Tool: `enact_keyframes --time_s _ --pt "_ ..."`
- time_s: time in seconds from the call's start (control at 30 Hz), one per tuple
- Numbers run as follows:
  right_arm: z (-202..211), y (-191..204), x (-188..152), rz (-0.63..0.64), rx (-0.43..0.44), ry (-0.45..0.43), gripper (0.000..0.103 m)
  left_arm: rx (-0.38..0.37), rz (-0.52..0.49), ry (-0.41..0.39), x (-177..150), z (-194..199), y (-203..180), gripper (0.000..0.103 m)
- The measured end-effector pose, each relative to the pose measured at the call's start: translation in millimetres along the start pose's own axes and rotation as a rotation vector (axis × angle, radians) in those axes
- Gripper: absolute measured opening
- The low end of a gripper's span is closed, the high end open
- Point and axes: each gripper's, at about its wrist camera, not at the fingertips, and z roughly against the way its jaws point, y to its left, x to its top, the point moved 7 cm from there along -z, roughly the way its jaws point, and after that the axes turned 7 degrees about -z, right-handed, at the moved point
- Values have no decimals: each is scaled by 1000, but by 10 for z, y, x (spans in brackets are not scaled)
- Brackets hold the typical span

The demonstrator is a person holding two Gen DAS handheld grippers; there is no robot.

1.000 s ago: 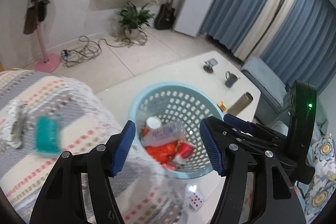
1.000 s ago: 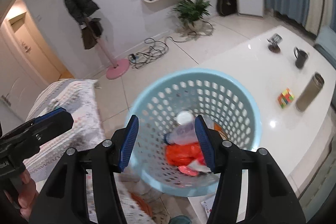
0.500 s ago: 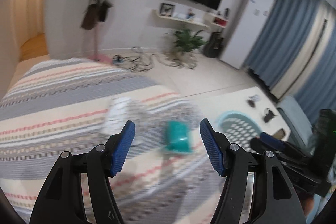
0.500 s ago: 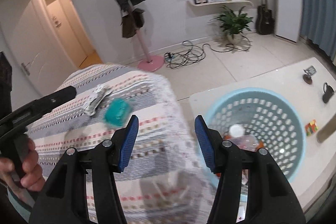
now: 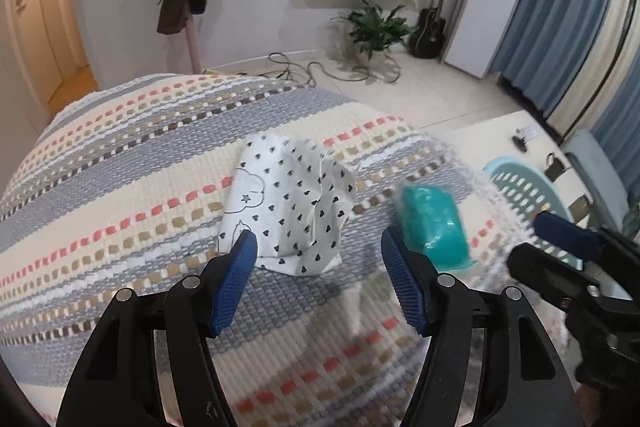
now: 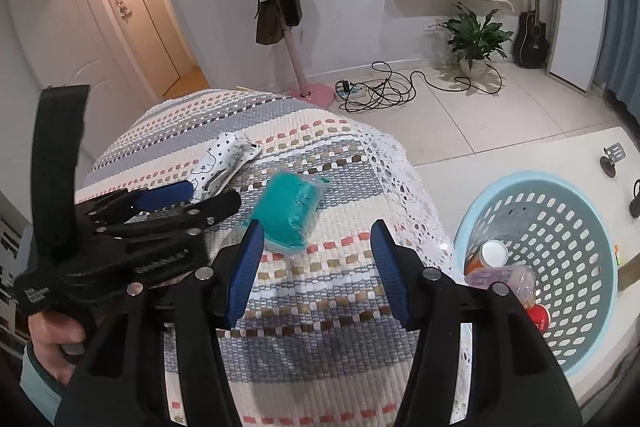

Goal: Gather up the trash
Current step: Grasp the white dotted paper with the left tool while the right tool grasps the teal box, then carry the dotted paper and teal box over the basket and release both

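A: Looking into the light blue basket [image 6: 592, 311], what is found in it?

B: A clear plastic bottle with a white cap [image 6: 502, 269] is seen lying on its side, with an orange piece beside the cap and a red piece [image 6: 538, 317] below it. The basket is set on the white table [image 6: 500, 155], at the table edge nearest the striped woven cover [image 5: 120, 155].

A: Where is the trash outside the basket found?

B: Two pieces are seen on the cover. A teal packet [image 6: 290, 213] is lying toward the cover's lacy edge on the basket side. A crumpled white wrapper printed with small dark hearts [image 5: 288, 203] is lying farther in, apart from the packet.

A: How are the jaws held?

B: The left gripper [image 5: 320, 283] is held apart over the cover, nothing clamped; the wrapper is seen just past its left fingertip. The right gripper [image 6: 316, 267] is likewise held apart and empty, the teal packet just beyond its left finger.

A: Is anything in the way?

B: The left gripper is seen beside the wrapper in the right wrist view, partly covering it. A mug [image 5: 554, 163] is seen on the table behind the basket.
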Motion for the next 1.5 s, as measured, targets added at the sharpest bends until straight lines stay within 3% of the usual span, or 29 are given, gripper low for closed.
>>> enact_keyframes --time_s 0.07,0.23,0.37,0.47,0.8,0.9,0.93,1.0,1.1,1.37,1.5 --pt "-47 -9 6 -2 0 7 52 4 5 -8 11 -30 21 61" --pt "-122 15 21 -18 26 28 52 36 -5 -20 -14 13 118 45" --pt "-215 71 36 -34 43 46 52 49 17 -51 -40 55 264 28" --pt "-294 138 43 -35 45 59 52 6 63 -64 -53 87 345 12" --pt "-634 278 58 -69 32 106 52 -67 186 -152 -96 304 546 8" --pt "-652 337 51 -36 -7 84 52 -54 176 -162 -91 338 523 8" --pt "-654 355 45 -21 -25 78 51 -51 171 -163 -89 342 509 8" --pt "-665 393 22 7 -48 70 37 -44 161 -167 -79 354 481 8" --pt "-645 417 -11 19 -41 72 36 -56 172 -167 -68 357 480 7" --pt "-229 319 60 4 -33 0 35 -123 158 -194 -30 595 319 7" --pt "77 154 197 -13 -53 -62 35 -149 108 -235 118 846 14 7"
